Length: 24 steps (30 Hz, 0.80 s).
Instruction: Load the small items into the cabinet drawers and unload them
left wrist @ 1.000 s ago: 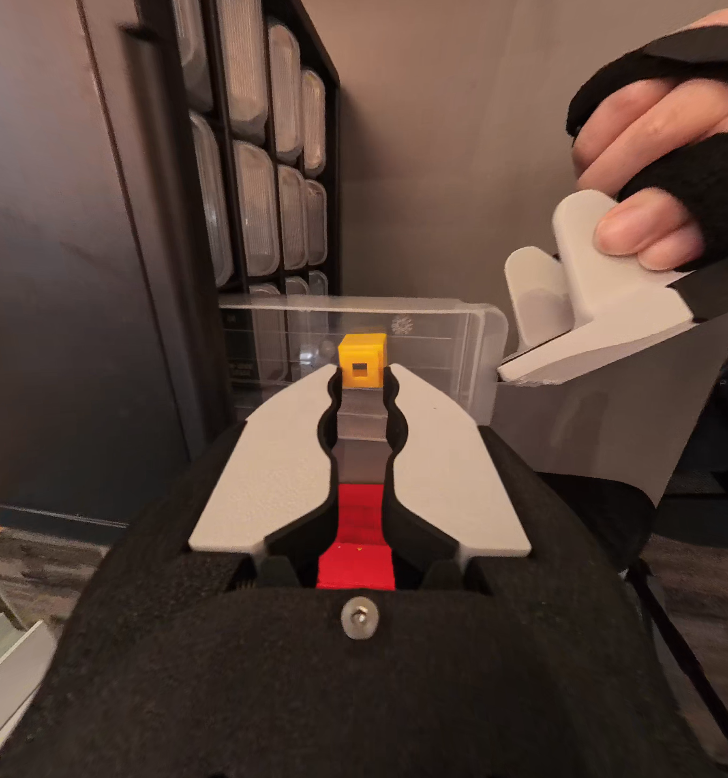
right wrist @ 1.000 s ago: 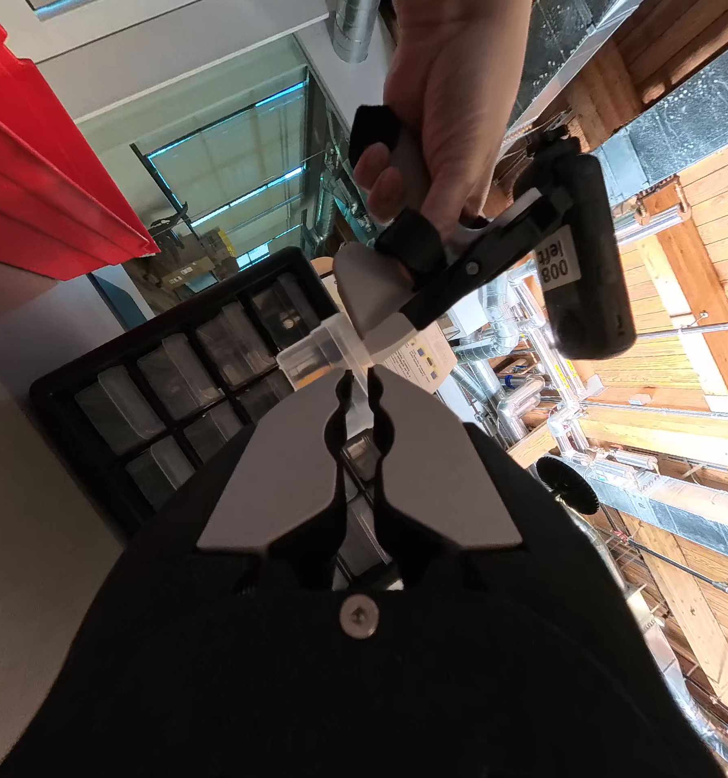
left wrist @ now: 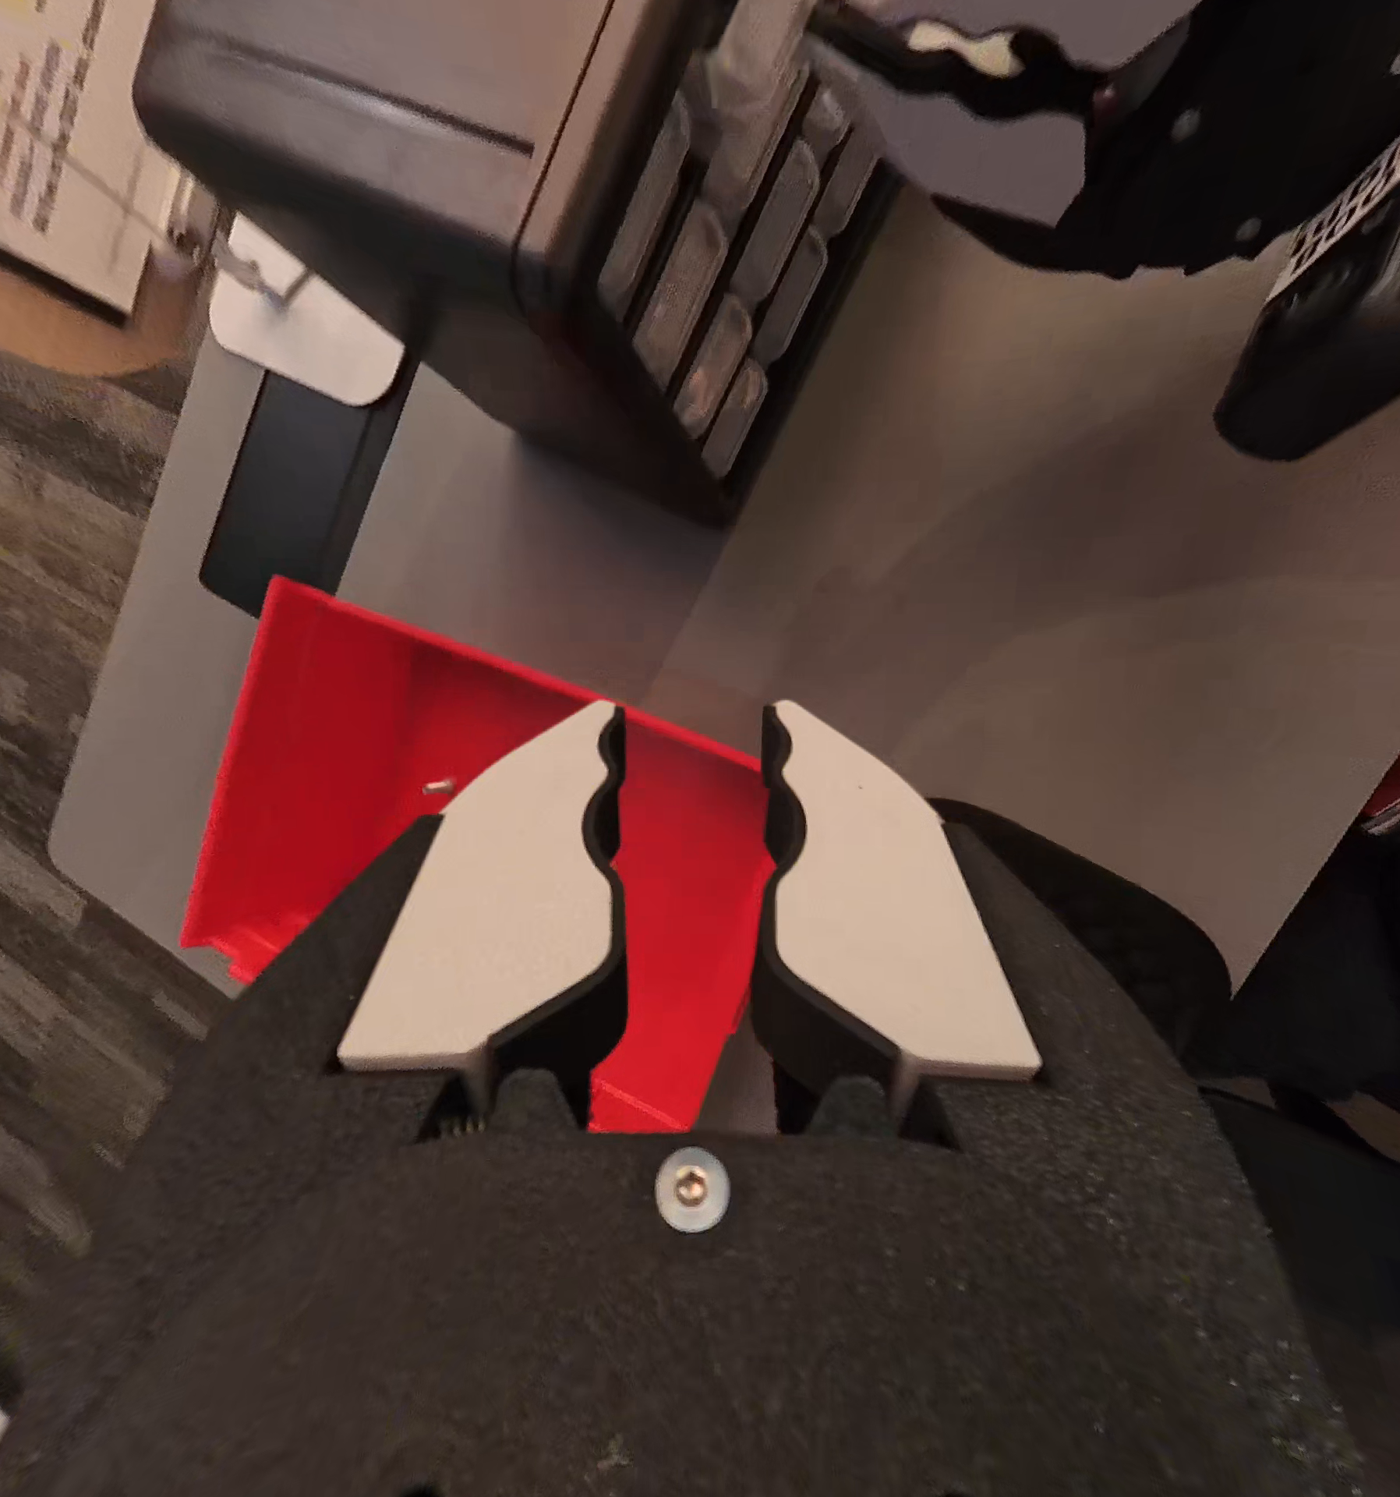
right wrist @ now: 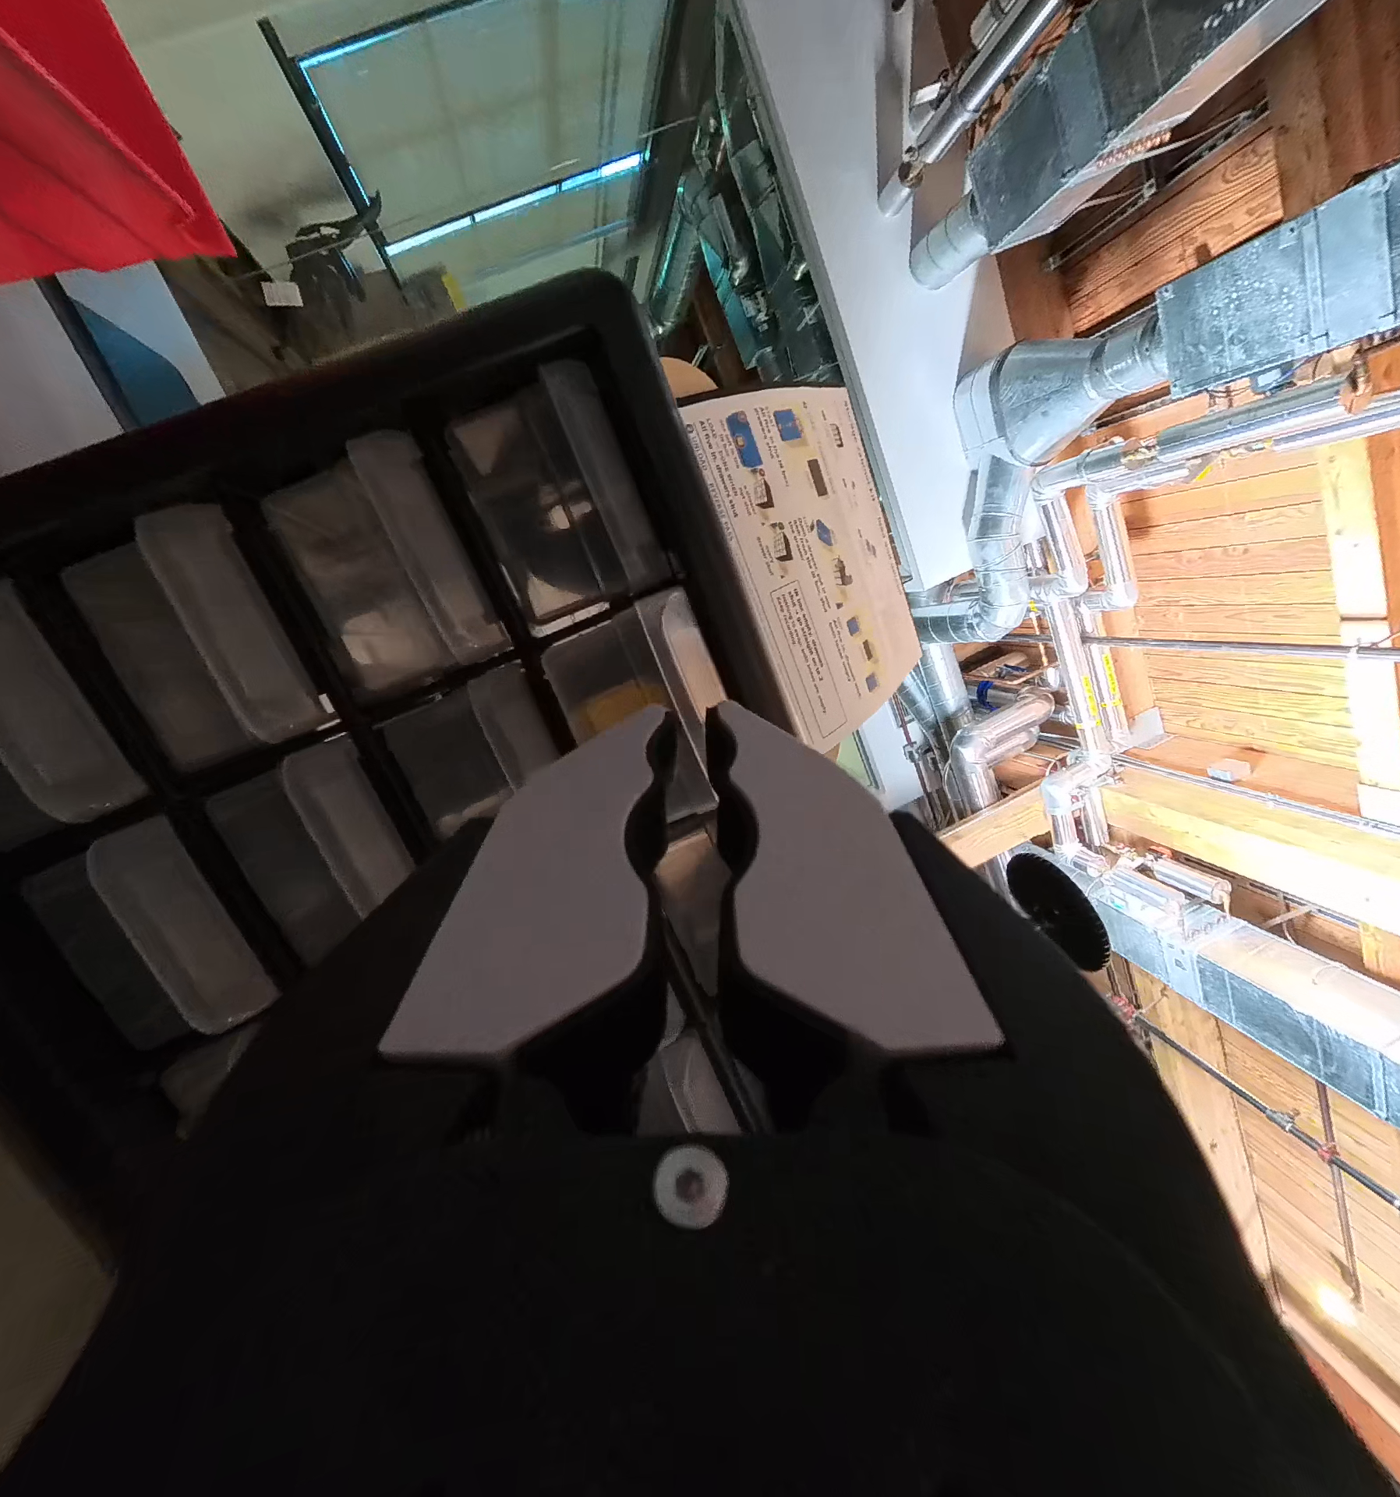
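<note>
In the left wrist view, the yellow block held a second ago is gone; the left gripper [left wrist: 690, 733] is now hanging spread and empty above the red bin [left wrist: 340, 761], where one small screw [left wrist: 438, 785] is lying. In the right wrist view, the right gripper [right wrist: 687, 723] is sitting nearly closed against a clear drawer [right wrist: 664, 656] of the black cabinet [right wrist: 292, 421], now pushed back in; whether it is pinching the handle is unclear.

Workshop: exposed ducts [right wrist: 1029, 421], timber ceiling [right wrist: 1231, 567]
</note>
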Tool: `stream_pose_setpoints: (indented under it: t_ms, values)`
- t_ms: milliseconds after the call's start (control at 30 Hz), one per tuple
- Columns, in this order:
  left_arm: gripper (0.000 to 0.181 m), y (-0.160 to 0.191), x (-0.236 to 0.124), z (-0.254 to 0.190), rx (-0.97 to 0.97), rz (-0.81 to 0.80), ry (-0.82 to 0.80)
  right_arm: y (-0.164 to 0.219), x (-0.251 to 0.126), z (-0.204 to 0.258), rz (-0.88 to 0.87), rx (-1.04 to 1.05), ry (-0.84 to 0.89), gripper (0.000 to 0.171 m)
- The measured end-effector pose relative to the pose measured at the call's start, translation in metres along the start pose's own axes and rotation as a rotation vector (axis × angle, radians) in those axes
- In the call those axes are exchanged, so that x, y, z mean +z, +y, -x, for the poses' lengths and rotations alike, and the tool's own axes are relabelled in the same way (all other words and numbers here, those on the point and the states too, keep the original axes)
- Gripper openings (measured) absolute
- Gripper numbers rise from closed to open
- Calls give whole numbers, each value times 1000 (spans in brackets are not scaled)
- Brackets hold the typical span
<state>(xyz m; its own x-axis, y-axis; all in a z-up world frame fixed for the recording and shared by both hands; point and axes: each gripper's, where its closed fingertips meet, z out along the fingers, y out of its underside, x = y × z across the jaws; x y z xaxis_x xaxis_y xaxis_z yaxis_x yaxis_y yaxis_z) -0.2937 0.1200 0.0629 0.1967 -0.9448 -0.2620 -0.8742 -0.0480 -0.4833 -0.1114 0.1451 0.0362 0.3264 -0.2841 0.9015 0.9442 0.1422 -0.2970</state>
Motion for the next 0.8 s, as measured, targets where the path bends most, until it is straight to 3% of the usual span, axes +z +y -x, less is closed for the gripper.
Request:
stream_pose_setpoints:
  t_ms: [233, 400, 567, 800]
  values:
    - [32, 25, -5, 3, -59, -5, -2, 9, 14, 0, 37, -4, -19, 9]
    - [33, 30, -6, 4, -75, -19, -12, 8, 9, 10, 38, 7, -79, 25]
    - [33, 50, -7, 19, -130, -11, -40, 8, -18, 38, -37, -14, -130, 23]
    - [33, 91, 15, 46, -255, 48, -57, 25, 0, 43, 41, -36, -98, 21]
